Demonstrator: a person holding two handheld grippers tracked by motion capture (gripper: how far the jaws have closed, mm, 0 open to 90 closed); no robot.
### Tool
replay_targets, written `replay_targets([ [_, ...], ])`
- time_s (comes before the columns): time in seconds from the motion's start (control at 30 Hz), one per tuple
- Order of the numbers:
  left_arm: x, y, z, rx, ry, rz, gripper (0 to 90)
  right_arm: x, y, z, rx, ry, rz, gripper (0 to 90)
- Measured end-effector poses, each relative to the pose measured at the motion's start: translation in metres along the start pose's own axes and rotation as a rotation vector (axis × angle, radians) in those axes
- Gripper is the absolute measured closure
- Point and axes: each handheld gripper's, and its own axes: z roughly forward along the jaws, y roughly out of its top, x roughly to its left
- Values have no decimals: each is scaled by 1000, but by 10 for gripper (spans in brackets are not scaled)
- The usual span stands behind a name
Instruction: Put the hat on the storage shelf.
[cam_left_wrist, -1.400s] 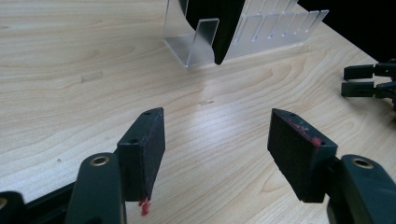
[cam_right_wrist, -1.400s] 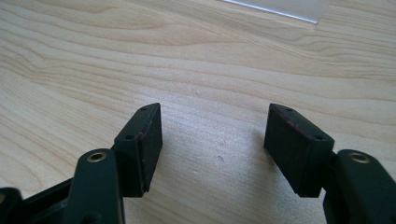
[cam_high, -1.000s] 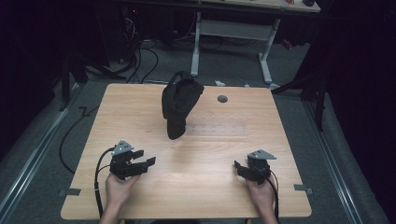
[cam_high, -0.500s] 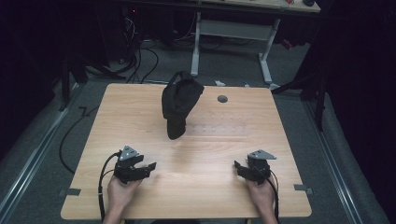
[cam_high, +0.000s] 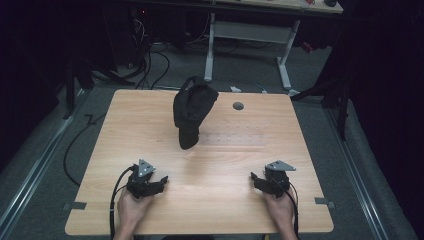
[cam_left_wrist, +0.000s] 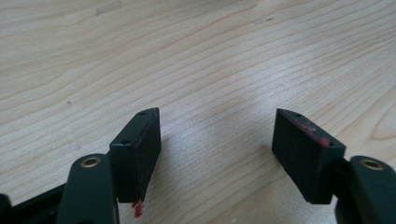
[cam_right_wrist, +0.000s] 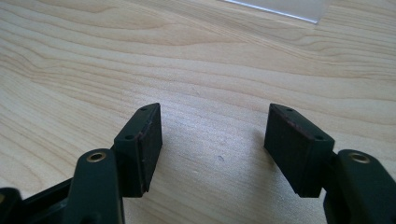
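Room: dark around the bench; grey floor, cables and a white-legged frame (cam_high: 247, 37) behind the far edge.
Surface: light wooden table (cam_high: 220, 210), grain running across; a small round grey grommet (cam_high: 238, 106) sits near the far edge, right of centre.
Bag: black bag (cam_high: 191, 111) stands on the far half of the table, slightly left of centre, tilted, its narrow lower end toward the person; a loop handle shows at the top. Well apart from both grippers.
Left gripper: left gripper (cam_high: 161, 181) low over the near-left part of the table, held in the left hand (cam_high: 131, 210), pointing right and slightly away. Jaws apart and have just been opening further; nothing between them. Left gripper view shows bare wood between the two black pads (cam_left_wrist: 140, 144), with red specks on both.
Right gripper: right gripper (cam_high: 254, 179) low over the near-right part of the table, held in the right hand (cam_high: 280, 212), pointing left toward the table centre. Jaws apart, bare wood between them in the right gripper view.
Cables: a black cable (cam_high: 115, 200) trails from the left gripper back along the forearm.
Contact: whether either gripper rests on the wood, cannot tell.
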Motion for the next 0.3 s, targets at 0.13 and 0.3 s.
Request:
replay_targets([
  [0.13,0,0,0,-2,6,-7,318,0,0,0,0,0,0,371],
  [0.3,0,0,0,1,2,-9,295,0,0,0,0,0,0,371],
])
